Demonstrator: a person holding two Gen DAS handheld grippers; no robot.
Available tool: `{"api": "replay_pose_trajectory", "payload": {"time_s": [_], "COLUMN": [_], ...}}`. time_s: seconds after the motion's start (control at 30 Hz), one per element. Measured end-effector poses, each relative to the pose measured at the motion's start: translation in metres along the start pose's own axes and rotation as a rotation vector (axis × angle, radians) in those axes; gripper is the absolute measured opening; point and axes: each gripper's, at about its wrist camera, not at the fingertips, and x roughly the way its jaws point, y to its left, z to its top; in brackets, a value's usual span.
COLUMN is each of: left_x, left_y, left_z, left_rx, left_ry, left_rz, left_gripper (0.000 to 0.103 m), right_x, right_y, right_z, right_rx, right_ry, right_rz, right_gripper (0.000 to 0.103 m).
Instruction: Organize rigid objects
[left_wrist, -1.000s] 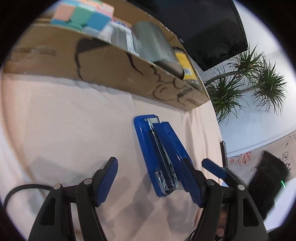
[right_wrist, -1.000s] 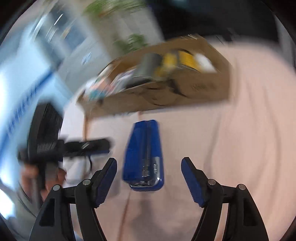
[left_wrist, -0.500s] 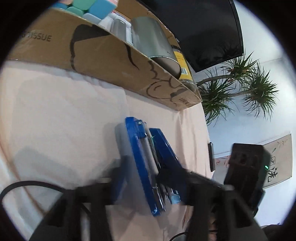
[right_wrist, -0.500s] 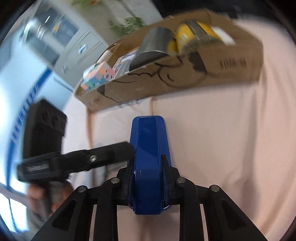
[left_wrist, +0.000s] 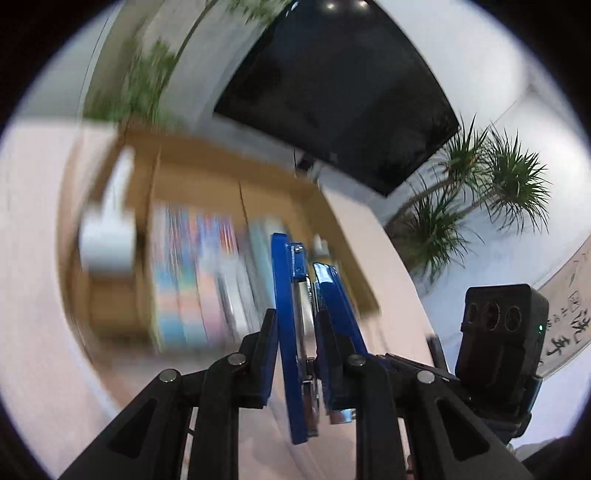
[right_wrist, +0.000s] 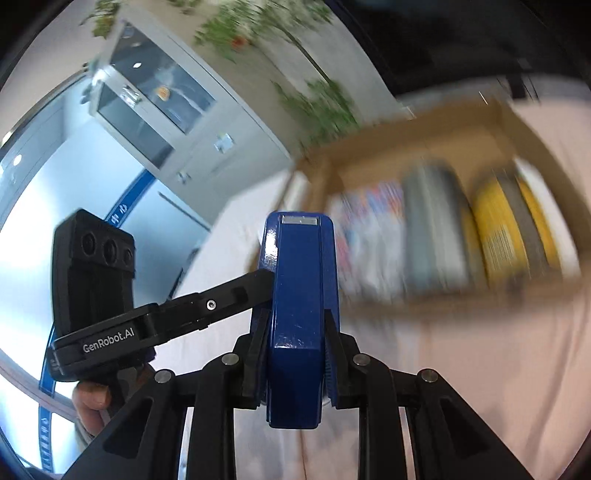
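Note:
A blue stapler (left_wrist: 295, 314) is held in the air by both grippers, in front of an open cardboard box (left_wrist: 229, 177). My left gripper (left_wrist: 295, 332) is shut on the stapler's sides, seen edge-on. My right gripper (right_wrist: 295, 332) is shut on the same stapler (right_wrist: 299, 295), gripping its top and base near the rear end. The left gripper's fingers (right_wrist: 221, 299) reach in from the left in the right wrist view. The right gripper's body (left_wrist: 498, 339) shows at the right in the left wrist view. The box (right_wrist: 424, 133) is blurred by motion.
The box holds a white roll (left_wrist: 107, 236), colourful packs (left_wrist: 192, 280), a grey roll (right_wrist: 432, 221) and a yellow roll (right_wrist: 509, 229). It sits on a table with a pale pink cloth (right_wrist: 480, 369). A dark screen (left_wrist: 332, 81) and potted plants (left_wrist: 480, 184) stand behind.
Both grippers closed on the stapler and lifted it off the cloth. The view now tilts up, looking into the box from above its front wall.

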Motion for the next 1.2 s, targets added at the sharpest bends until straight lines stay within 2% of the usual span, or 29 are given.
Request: {"api": "replay_pose_trajectory", "payload": {"time_s": [0.07, 0.17, 0.3, 0.4, 0.5, 0.7, 0.83, 0.93, 1.0, 1.03, 1.07, 1.13, 1.17, 1.2], "left_x": [0.006, 0.028, 0.072, 0.1, 0.117, 0.136, 0.135, 0.124, 0.11, 0.098, 0.086, 0.048, 0.031, 0.008], "left_y": [0.007, 0.026, 0.065, 0.099, 0.118, 0.126, 0.127, 0.123, 0.116, 0.111, 0.106, 0.087, 0.077, 0.061], "left_z": [0.045, 0.091, 0.12, 0.122, 0.114, 0.1, 0.102, 0.104, 0.104, 0.104, 0.103, 0.096, 0.091, 0.08], "left_rx": [0.03, 0.017, -0.033, -0.108, -0.141, -0.125, -0.121, -0.114, -0.084, -0.062, -0.041, 0.04, 0.086, 0.151], "left_ry": [-0.009, 0.01, 0.08, 0.149, 0.188, 0.263, 0.28, 0.262, 0.223, 0.192, 0.161, 0.047, -0.004, -0.078], "left_rz": [0.027, 0.059, 0.104, 0.108, 0.113, 0.182, 0.2, 0.221, 0.253, 0.273, 0.288, 0.358, 0.403, 0.483], "left_gripper": [0.019, 0.019, 0.019, 0.02, 0.02, 0.021, 0.023, 0.026, 0.026, 0.026, 0.026, 0.027, 0.032, 0.047], "right_x": [0.012, 0.04, 0.103, 0.152, 0.179, 0.2, 0.206, 0.212, 0.219, 0.219, 0.214, 0.191, 0.175, 0.159], "right_y": [0.01, 0.007, -0.013, -0.026, -0.036, -0.045, -0.043, -0.04, -0.038, -0.034, -0.029, -0.018, -0.008, 0.0], "right_z": [0.04, 0.091, 0.134, 0.145, 0.141, 0.125, 0.116, 0.116, 0.116, 0.117, 0.118, 0.12, 0.119, 0.116], "right_rx": [-0.024, 0.012, 0.096, 0.151, 0.176, 0.221, 0.231, 0.247, 0.264, 0.261, 0.236, 0.185, 0.134, 0.078], "right_ry": [-0.037, -0.04, 0.03, 0.103, 0.16, 0.211, 0.193, 0.193, 0.207, 0.204, 0.192, 0.143, 0.102, 0.065], "right_rz": [0.002, 0.004, 0.002, -0.044, -0.077, -0.146, -0.19, -0.203, -0.187, -0.175, -0.196, -0.236, -0.25, -0.266], "right_gripper": [0.023, 0.023, 0.023, 0.024, 0.023, 0.023, 0.023, 0.026, 0.033, 0.033, 0.036, 0.052, 0.067, 0.083]}}
